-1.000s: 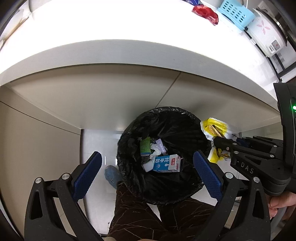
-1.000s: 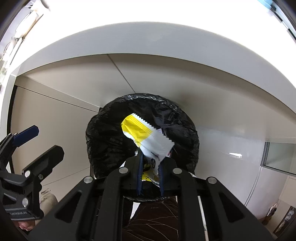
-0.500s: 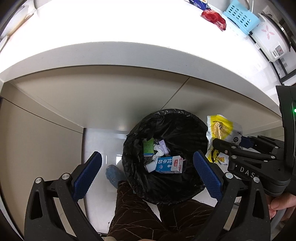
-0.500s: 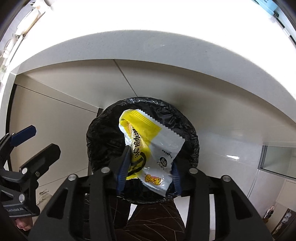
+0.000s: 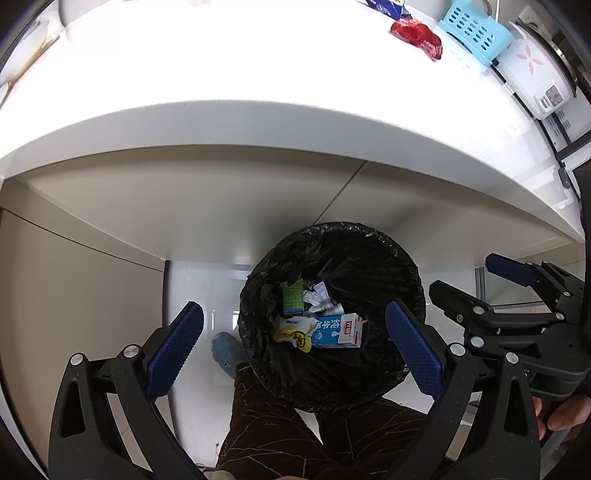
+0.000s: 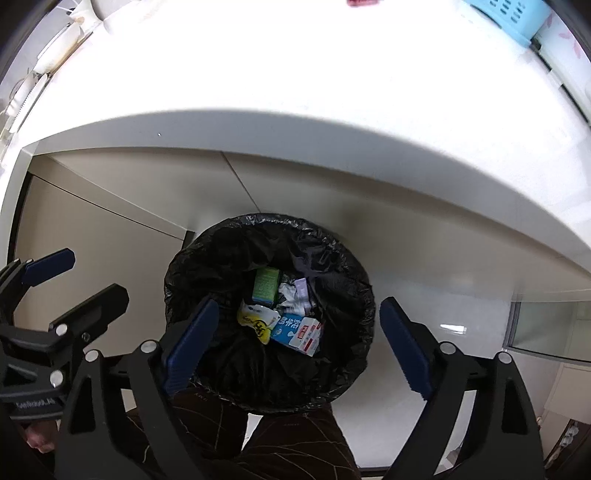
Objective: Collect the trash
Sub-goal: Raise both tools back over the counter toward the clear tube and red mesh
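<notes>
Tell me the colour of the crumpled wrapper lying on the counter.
Red; the wrapper shows best in the left wrist view.

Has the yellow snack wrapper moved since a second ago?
Yes. The yellow snack wrapper has dropped from the right gripper, whose jaws have just been opening, into the black-lined bin; it lies beside the blue milk carton.

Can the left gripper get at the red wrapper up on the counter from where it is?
Probably yes: the left gripper is open and empty, and the red wrapper lies uncovered on the counter, though the gripper points down into the bin.
</notes>
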`<state>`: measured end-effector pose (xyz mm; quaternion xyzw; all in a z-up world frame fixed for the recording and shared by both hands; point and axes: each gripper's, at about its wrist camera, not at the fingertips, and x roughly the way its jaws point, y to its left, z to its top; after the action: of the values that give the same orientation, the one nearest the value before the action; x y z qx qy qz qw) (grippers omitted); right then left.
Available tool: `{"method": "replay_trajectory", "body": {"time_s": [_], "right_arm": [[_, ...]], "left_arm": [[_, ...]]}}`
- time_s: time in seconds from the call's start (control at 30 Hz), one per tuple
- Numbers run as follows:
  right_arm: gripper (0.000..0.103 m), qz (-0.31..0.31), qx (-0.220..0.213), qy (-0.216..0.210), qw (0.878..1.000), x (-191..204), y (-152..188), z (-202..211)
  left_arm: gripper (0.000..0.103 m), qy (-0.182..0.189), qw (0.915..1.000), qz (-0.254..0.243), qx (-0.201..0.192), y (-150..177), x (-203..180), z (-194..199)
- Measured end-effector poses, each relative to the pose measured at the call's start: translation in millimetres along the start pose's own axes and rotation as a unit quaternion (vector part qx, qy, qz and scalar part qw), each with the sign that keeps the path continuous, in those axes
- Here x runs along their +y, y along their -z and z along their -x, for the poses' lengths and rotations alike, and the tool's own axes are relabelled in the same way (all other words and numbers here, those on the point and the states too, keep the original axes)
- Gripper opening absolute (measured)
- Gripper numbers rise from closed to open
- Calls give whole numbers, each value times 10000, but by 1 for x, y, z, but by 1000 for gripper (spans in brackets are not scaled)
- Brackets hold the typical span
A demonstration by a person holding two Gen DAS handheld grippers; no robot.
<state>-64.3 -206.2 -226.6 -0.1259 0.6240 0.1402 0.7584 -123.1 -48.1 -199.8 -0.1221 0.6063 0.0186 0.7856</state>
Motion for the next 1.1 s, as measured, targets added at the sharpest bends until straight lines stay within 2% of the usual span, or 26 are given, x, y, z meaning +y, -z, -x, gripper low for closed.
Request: {"method": "replay_trajectory", "body": {"time_s": [0.17,0.57,1.1], "right_arm": [[92,20,-337,133,9993,-3,-1,30],[93,-300,-1001,-50,9945,-33,-29,99],[95,-533,-1636,-197,9849,-58,-80,147]], "left_arm": [[97,55,9999,96,-94,-6,1,15],[97,-159,9980,60,-608,-42,-10,72],[97,-180,9943,200,-1034,-97,-2,115]]}}
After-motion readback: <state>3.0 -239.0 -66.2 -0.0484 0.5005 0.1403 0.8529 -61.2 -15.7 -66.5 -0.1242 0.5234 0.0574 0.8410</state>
